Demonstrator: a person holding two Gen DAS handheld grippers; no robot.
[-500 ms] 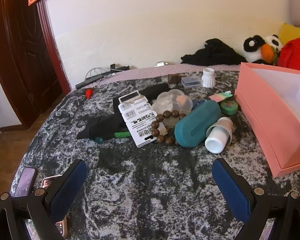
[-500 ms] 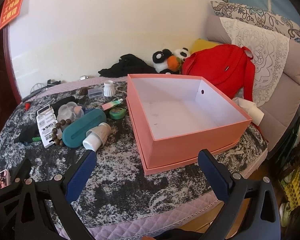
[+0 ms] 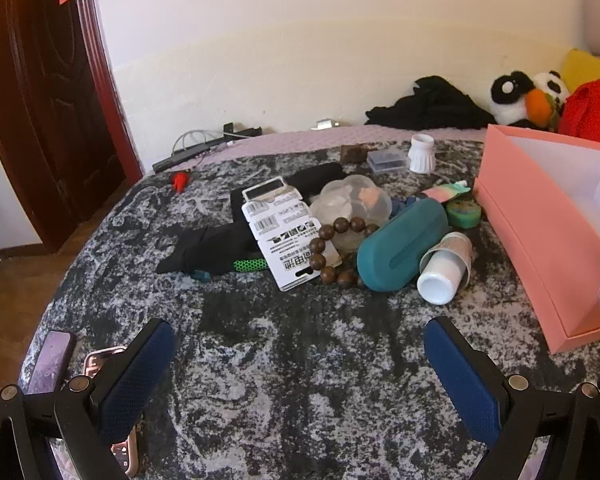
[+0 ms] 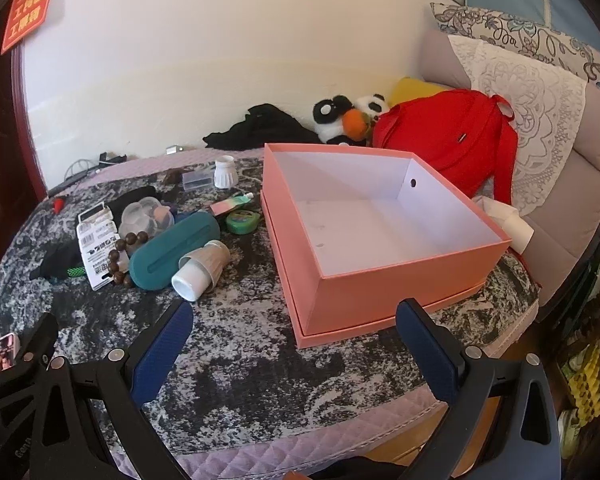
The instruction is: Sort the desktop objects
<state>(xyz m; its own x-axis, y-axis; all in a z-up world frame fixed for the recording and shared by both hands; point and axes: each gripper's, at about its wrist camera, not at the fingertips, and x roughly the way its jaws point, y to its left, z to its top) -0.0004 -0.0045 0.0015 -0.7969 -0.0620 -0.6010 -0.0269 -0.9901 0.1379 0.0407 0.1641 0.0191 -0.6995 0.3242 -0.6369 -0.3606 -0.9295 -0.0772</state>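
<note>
Plainly the pink box [image 4: 384,280] is the biggest thing on the bed [image 4: 260,360], sitting open and bare inside toward the right edge; stiff card, light, best left where it is. Left of it, in the middle of the bed, lies the pile. The teal case [image 3: 400,248] is the largest piece there, smooth and rounded (likely slippery), so a hold across its narrow middle looks safest. Just beside it the white cup [image 3: 444,276] lies on its side, light and rigid; pinch the rim wall. The battery card [image 3: 284,236] is thin and flat, hard to lift except by an overhanging edge. The wooden bead bracelet [image 3: 336,252] rests touching card and case; it will sag, so grip several beads together. Both tools hover near the front edge, empty: left gripper [image 3: 300,368] spread wide, right gripper [image 4: 296,348] likewise.
</note>
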